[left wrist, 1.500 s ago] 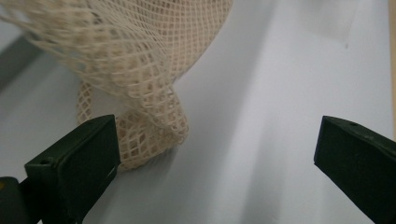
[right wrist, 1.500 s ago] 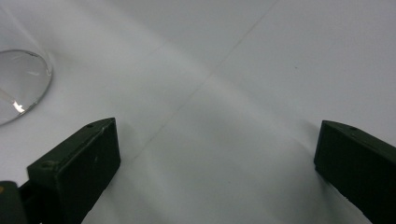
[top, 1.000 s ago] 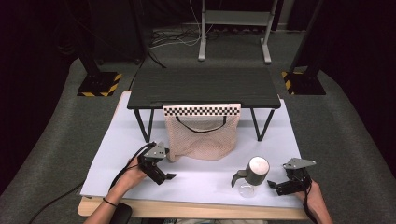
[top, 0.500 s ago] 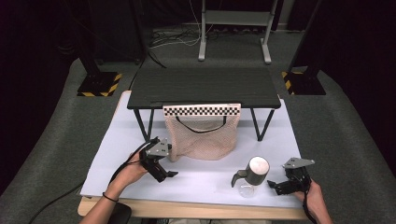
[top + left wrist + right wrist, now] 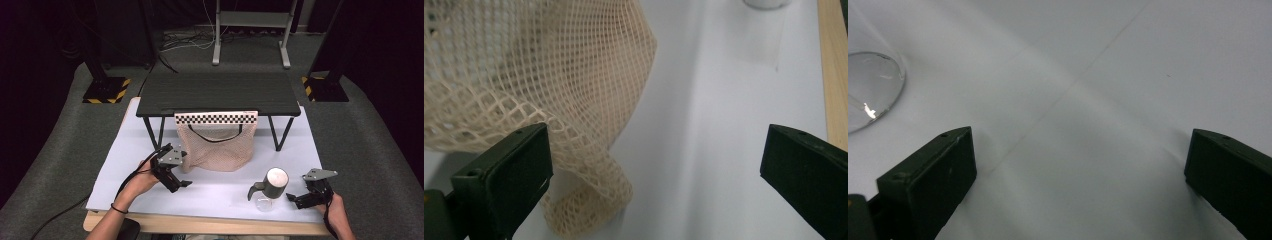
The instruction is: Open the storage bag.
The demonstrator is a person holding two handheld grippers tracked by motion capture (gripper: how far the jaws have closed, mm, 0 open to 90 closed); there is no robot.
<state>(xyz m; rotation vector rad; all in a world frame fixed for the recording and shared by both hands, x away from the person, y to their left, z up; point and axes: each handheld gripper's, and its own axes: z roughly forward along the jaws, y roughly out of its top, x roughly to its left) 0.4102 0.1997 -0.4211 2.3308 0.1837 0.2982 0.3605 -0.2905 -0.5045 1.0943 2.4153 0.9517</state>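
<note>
Beige net bag (image 5: 524,75) cut off by the picture edge beside wide-open left gripper (image 5: 656,165), clear round spray bottle (image 5: 868,90) half seen near wide-open right gripper (image 5: 1080,165).

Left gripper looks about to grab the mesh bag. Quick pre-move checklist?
1. Left gripper open: ok, jaws wide apart.
2. Mesh bag within its reach: ok, a netting fold lies by one jaw in the left gripper view.
3. Netting between the jaws: not ok, mostly off to one side.
4. Bag hanging from the black stand: ok.
5. Right gripper open, holding nothing: ok.
6. Clear bottle upright: ok.
</note>
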